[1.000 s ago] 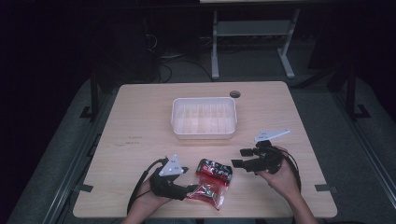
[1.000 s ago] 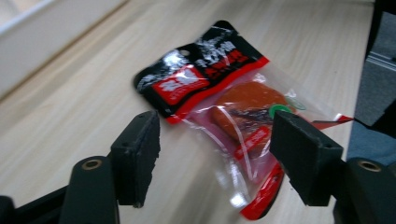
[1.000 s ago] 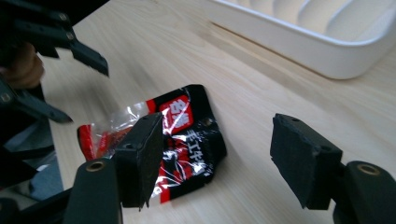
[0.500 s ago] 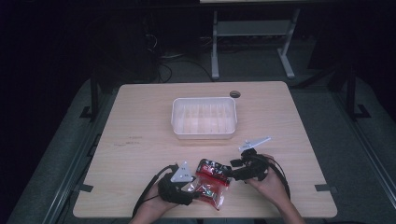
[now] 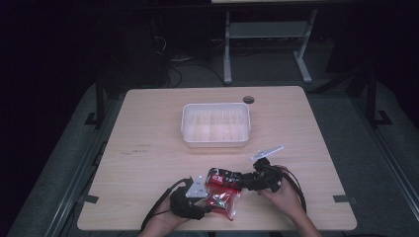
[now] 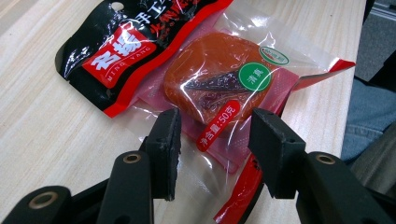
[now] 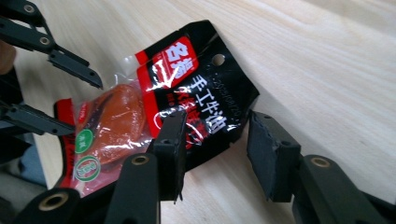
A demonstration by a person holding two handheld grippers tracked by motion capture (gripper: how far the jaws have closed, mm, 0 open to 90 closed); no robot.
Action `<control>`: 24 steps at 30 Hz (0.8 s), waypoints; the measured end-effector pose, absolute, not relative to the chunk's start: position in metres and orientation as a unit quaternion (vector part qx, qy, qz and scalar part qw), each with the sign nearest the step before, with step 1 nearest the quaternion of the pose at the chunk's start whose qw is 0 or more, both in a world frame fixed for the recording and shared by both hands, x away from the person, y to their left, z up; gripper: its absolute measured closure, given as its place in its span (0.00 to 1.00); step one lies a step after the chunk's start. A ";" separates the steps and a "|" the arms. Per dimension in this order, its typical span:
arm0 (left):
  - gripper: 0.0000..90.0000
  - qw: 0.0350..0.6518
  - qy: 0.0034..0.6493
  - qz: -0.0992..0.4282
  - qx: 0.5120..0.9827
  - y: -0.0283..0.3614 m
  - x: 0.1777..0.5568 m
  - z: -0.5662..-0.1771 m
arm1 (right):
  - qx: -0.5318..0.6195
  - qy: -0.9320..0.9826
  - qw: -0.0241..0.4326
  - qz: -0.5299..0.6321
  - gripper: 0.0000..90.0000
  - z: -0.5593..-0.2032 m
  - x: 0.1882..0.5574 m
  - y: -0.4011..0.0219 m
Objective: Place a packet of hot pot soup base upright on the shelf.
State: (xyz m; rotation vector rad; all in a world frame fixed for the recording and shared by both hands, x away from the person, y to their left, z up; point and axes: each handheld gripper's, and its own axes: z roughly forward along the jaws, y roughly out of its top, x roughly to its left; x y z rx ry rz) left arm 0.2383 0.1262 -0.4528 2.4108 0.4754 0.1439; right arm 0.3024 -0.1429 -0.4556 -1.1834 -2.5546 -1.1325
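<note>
— Two snack packets lie overlapping at the near edge of the table (image 5: 148, 128): a black packet (image 5: 223, 177) partly on top of a clear packet (image 5: 221, 202) with an orange slab inside.

— Which hand is nearer which?

— Left gripper (image 6: 215, 140) straddles the clear packet's near end, jaws spread with the film between them, not yet pinching. Right gripper (image 7: 215, 149) comes at the black packet's corner from the right, jaws also apart, one pad over the edge. That packet's long axis runs roughly across the table.

— Changed since a second ago?

— Both sets of jaws have just been closing, and the right hand has dropped in from farther right. White tray (image 5: 216, 123) sits beyond, well apart.
</note>
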 end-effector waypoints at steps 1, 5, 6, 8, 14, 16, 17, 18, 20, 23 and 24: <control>0.60 0.335 0.183 0.050 0.923 0.127 0.239 -0.453 | -0.390 -0.840 0.057 -0.373 0.66 -0.456 0.303 -0.142; 0.61 0.334 0.179 0.047 0.924 0.127 0.240 -0.454 | -0.399 -0.830 0.073 -0.382 0.68 -0.458 0.305 -0.143; 0.62 0.335 0.178 0.046 0.924 0.127 0.240 -0.454 | -0.401 -0.829 0.076 -0.382 0.69 -0.458 0.305 -0.143; 0.62 0.336 0.181 0.040 0.923 0.128 0.241 -0.455 | -0.404 -0.826 0.083 -0.385 0.70 -0.458 0.306 -0.143; 0.63 0.337 0.178 0.038 0.924 0.127 0.243 -0.456 | -0.410 -0.815 0.116 -0.392 0.70 -0.461 0.314 -0.143; 0.63 0.337 0.178 0.038 0.924 0.127 0.243 -0.456 | -0.412 -0.814 0.126 -0.390 0.69 -0.463 0.316 -0.142; 0.63 0.338 0.178 0.038 0.923 0.127 0.243 -0.457 | -0.413 -0.812 0.130 -0.391 0.69 -0.463 0.317 -0.141; 0.63 0.340 0.180 0.038 0.922 0.127 0.243 -0.457 | -0.413 -0.812 0.130 -0.391 0.69 -0.463 0.317 -0.141; 0.63 0.340 0.179 0.041 0.922 0.127 0.243 -0.457 | -0.416 -0.808 0.139 -0.392 0.69 -0.465 0.322 -0.139; 0.63 0.337 0.176 0.044 0.924 0.126 0.243 -0.457 | -0.421 -0.806 0.143 -0.392 0.69 -0.466 0.323 -0.137; 0.63 0.337 0.175 0.044 0.924 0.126 0.243 -0.457 | -0.421 -0.806 0.144 -0.391 0.69 -0.466 0.323 -0.136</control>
